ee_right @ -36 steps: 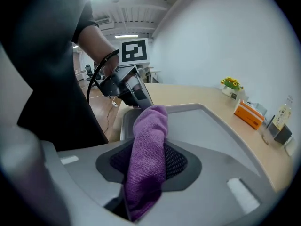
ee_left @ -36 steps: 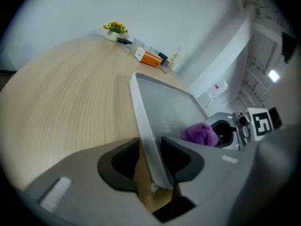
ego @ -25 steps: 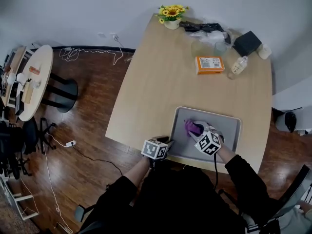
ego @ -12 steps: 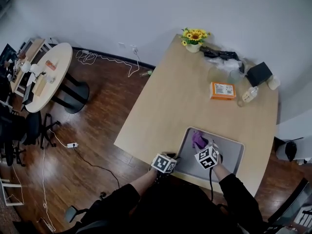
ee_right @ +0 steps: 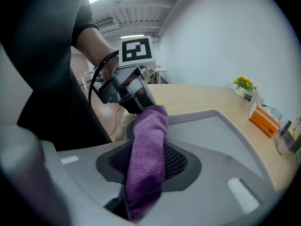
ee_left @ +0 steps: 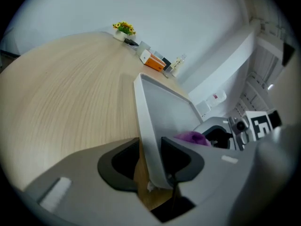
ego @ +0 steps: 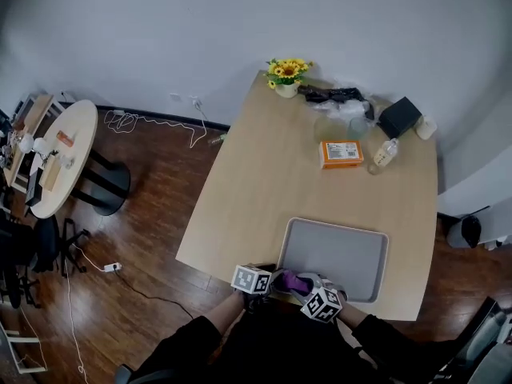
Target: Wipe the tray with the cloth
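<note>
Purple cloth (ee_right: pixel 149 149) is pinched tight in the right tool (ee_right: pixel 148 166), its free end at the near left corner of the grey tray (ego: pixel 332 224). Just beside it, the left tool (ee_left: pixel 150 160) clamps the rim at that corner. Farther along the tabletop (ego: pixel 264 174) sit an orange box (ego: pixel 342 154) and flowers (ego: pixel 287 74).

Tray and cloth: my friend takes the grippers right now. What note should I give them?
Left gripper: fingers shut on the near left rim of the tray, steadying it.
Right gripper: fingers shut on the purple cloth, at that same corner.
The tray lies flat at the near edge of the table.
Done: cannot tell how much is wiped; no dirt shows.
Left: probably sweep the cloth across the whole tray floor, with the rim held.
</note>
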`<state>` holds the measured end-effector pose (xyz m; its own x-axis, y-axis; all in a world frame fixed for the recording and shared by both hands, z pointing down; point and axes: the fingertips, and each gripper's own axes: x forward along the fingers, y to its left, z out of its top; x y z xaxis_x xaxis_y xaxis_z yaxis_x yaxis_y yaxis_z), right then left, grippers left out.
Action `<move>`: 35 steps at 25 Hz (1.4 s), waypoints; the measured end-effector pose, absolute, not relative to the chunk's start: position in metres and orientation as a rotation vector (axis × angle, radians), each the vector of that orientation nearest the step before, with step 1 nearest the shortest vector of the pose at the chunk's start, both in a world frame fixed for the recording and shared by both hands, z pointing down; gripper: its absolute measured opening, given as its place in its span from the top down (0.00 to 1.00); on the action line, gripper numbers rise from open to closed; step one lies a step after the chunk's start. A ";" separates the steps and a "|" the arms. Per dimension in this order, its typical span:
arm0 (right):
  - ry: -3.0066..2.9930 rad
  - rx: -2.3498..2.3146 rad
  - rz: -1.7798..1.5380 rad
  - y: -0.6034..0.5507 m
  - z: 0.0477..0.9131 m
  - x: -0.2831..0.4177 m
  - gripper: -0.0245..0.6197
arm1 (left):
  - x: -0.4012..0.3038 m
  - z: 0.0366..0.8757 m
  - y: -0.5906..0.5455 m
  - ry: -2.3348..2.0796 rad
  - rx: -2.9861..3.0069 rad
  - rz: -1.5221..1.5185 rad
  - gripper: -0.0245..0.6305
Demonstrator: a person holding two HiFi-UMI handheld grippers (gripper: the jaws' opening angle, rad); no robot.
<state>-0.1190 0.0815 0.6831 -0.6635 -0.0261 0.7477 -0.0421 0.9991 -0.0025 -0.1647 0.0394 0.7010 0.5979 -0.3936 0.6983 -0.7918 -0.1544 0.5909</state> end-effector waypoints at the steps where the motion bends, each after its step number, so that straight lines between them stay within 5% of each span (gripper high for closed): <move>1: -2.287 0.035 0.001 0.075 0.684 -0.121 0.74 | -0.164 0.702 0.041 -0.969 1.770 0.480 0.77; 13: -2.112 0.325 -0.067 -0.122 0.680 -0.143 0.74 | -0.165 0.704 0.043 -0.980 1.791 0.508 0.77; 27: -2.224 0.233 0.106 0.081 0.681 -0.103 0.75 | -0.169 0.700 0.044 -0.980 1.790 0.496 0.76; 35: -2.142 0.511 0.185 0.059 0.683 0.029 0.74 | -0.168 0.701 0.045 -1.005 1.783 0.531 0.77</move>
<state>0.0290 0.0589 0.6830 -0.5110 -0.2909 0.8089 -0.4253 0.9033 0.0562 -0.1680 0.0451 0.7012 0.5615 -0.3931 0.7281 -0.8230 -0.1747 0.5404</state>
